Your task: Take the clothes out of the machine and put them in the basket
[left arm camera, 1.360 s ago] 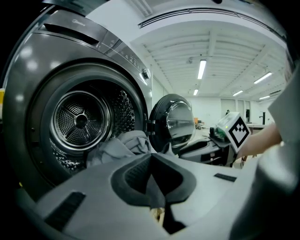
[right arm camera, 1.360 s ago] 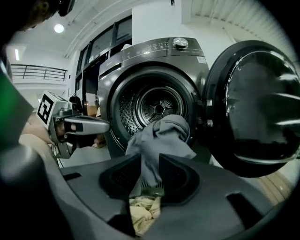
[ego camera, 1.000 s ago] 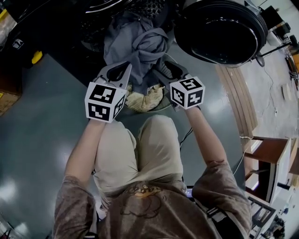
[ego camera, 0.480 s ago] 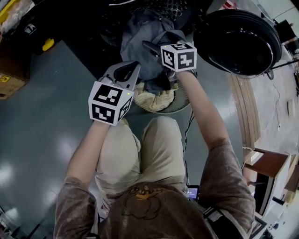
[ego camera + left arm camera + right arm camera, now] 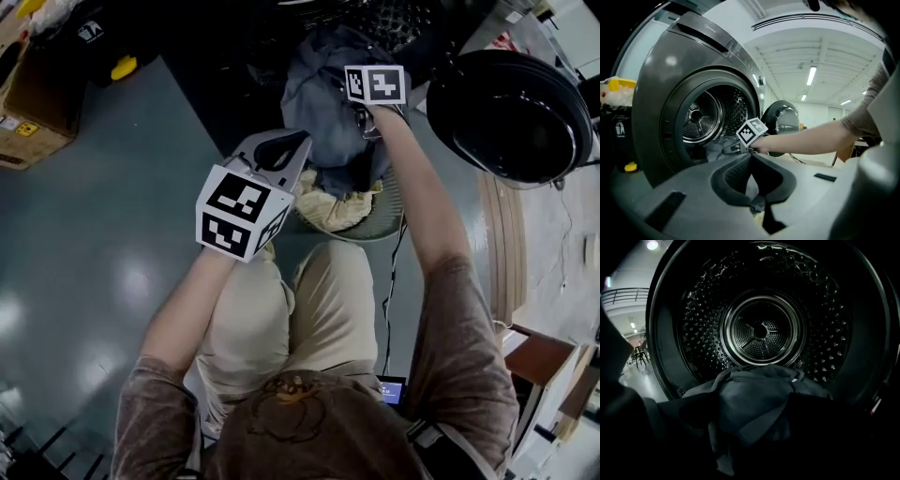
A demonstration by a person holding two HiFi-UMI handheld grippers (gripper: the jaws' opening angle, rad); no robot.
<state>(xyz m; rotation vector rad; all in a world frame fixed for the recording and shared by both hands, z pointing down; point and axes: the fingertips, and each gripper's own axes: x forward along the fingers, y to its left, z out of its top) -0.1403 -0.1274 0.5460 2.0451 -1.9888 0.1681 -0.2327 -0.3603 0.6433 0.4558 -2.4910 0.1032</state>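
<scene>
right gripper view looked into the drum (image 5: 761, 331), where the grey garment (image 5: 754, 404) spilled over the lip between the right gripper's (image 5: 750, 427) jaws, which had just been opening wide and gripped nothing. it would be best to reach deeper, bite a thick fold, then lift it clear toward the basket (image 5: 389, 220). left gripper (image 5: 298, 142), jaws together, seemed to pinch the garment's edge.

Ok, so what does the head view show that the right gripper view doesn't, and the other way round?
Only the head view: the basket with pale cloth in it, the open washer door, the left gripper, a cardboard box and the person's legs. Only the right gripper view: the hub at the back of the drum. Both: the grey garment spilling out of the drum's mouth, and the drum's perforated wall.
</scene>
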